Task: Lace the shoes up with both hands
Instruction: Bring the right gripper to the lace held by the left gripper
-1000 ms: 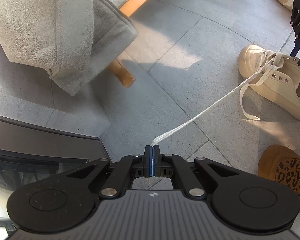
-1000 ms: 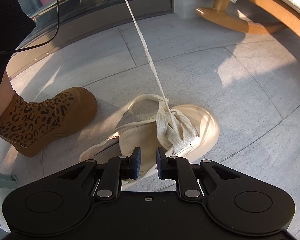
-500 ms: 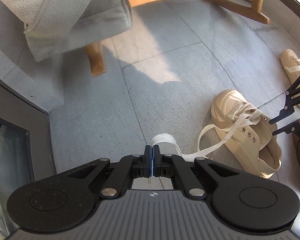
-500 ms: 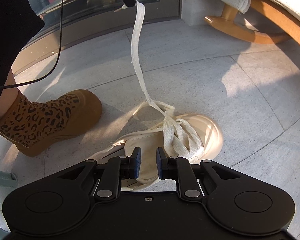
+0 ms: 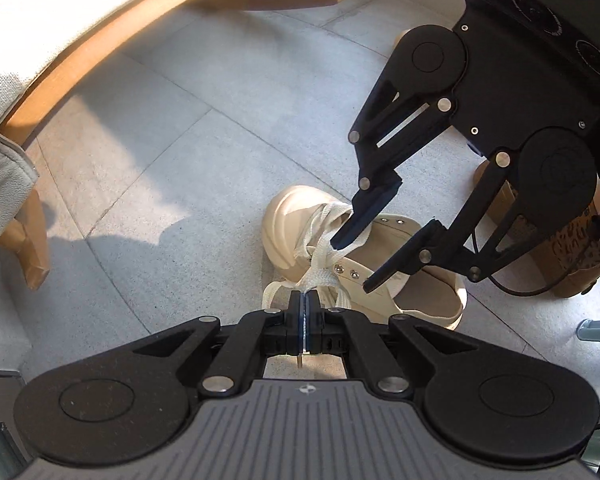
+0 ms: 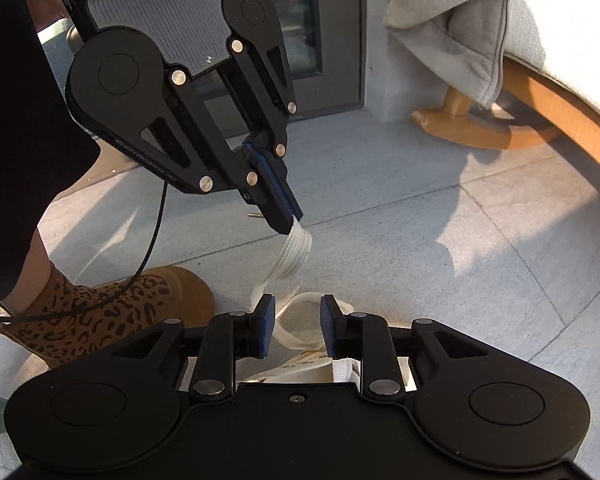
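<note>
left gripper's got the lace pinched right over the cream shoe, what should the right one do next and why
Probably ease the right gripper forward and close it on the flat cream shoelace. The left gripper is shut on that lace just above the cream canvas shoe, leaving a short slack stretch between them. The right gripper's jaws are opening with lace running through the gap, pads not pressing it, so it looks poised to take hold.
</note>
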### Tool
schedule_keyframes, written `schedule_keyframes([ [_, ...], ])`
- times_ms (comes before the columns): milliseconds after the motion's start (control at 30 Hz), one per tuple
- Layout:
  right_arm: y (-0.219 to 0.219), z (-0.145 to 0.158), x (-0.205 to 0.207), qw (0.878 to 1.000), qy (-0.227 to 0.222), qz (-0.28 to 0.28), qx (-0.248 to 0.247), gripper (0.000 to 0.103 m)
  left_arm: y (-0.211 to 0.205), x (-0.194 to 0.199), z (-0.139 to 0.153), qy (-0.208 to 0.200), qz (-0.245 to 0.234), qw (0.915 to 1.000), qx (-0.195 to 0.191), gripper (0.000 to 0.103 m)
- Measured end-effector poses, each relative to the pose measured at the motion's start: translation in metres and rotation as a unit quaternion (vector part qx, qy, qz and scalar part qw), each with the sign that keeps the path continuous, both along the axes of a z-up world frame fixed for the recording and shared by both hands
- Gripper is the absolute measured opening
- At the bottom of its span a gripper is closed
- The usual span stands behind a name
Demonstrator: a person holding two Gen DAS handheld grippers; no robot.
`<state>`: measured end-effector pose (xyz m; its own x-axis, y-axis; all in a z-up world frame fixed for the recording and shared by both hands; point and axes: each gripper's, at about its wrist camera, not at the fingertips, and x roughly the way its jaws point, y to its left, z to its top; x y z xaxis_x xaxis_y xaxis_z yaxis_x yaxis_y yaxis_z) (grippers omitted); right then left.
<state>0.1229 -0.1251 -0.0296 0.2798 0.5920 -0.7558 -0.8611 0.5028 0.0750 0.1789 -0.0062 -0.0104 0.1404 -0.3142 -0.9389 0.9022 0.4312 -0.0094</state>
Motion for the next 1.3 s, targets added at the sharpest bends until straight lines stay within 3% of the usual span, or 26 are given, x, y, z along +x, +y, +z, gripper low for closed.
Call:
schedule_keyframes([
  [167,0.01,0.0,0.0,1.0,-0.008,0.014,-0.002,0.024,0.0,-0.004,-0.003,0.003,-0.007,1.0,0.0,0.0],
  [200,0.011,-0.001,0.0,1.0,-0.008,0.017,-0.001,0.02,0.001,-0.004,-0.002,0.003,-0.008,1.0,-0.001,0.0],
  [233,0.011,-0.001,0.0,1.0,-0.008,0.019,-0.002,0.008,0.002,-0.004,-0.002,0.004,-0.012,0.9999,-0.001,0.0],
  [333,0.011,-0.002,0.001,1.0,-0.011,0.02,-0.008,0.002,0.002,-0.007,-0.004,0.005,-0.021,0.9998,0.0,0.0],
  [533,0.01,-0.002,-0.003,0.997,-0.036,0.05,-0.035,0.001,0.004,-0.013,-0.003,-0.007,-0.06,0.9976,0.032,0.004],
  [700,0.009,-0.004,-0.007,0.994,-0.049,0.083,-0.059,0.001,0.008,-0.02,0.0,-0.045,-0.126,0.9883,0.074,0.004],
  [933,0.006,0.001,-0.007,0.979,-0.07,0.171,-0.086,0.001,0.003,-0.028,0.0,-0.081,-0.271,0.9521,0.117,0.004],
  [1133,0.001,0.02,0.009,0.948,-0.076,0.292,-0.097,0.001,0.006,-0.04,-0.003,-0.112,-0.35,0.9207,0.131,0.004],
  [1300,0.013,0.03,0.018,0.92,-0.076,0.368,-0.109,0.002,0.006,-0.052,-0.001,-0.149,-0.399,0.8984,0.105,0.004],
])
